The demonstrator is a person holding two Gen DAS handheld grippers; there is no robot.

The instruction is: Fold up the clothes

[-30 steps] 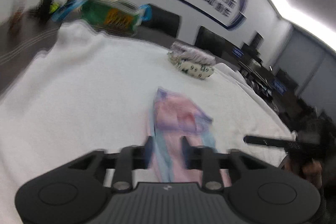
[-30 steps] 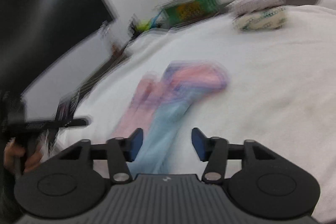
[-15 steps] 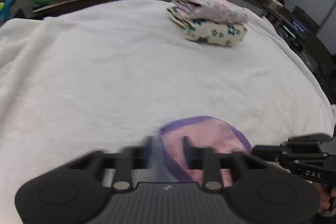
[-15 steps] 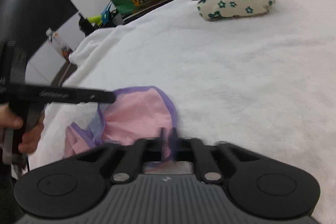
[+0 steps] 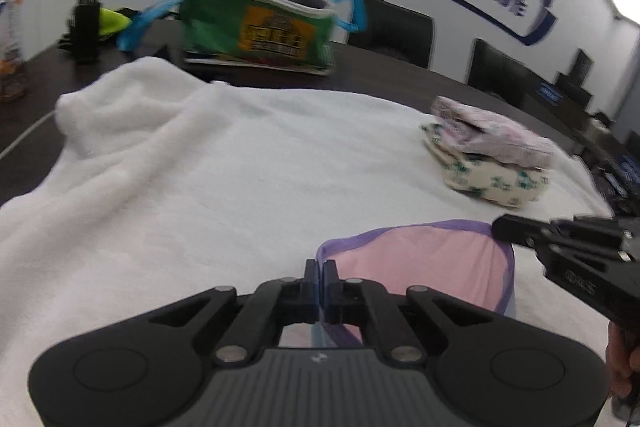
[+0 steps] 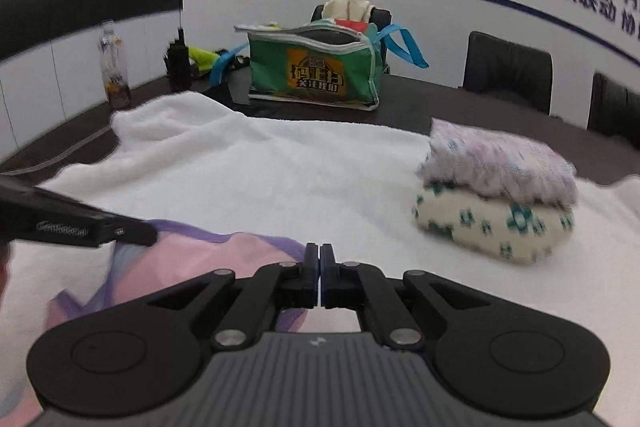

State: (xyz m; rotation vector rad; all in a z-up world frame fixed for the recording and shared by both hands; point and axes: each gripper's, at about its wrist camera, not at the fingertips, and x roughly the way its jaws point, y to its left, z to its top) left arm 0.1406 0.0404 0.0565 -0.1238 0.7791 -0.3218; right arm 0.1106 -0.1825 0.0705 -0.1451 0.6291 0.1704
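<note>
A pink garment with purple trim lies on the white towel near the front edge. My left gripper is shut on the garment's left edge. My right gripper is shut on the garment's right edge, with pink cloth spreading to its left. The right gripper shows in the left wrist view beside the garment. The left gripper shows in the right wrist view over the cloth's far left.
A stack of two folded clothes sits on the towel at the right. A green bag stands on the dark table behind. A bottle and black chairs are at the back.
Both grippers closed on the garment's edges and tilted up so more of the room shows. The garment, earlier stretched long, now lies bunched between the grippers.
</note>
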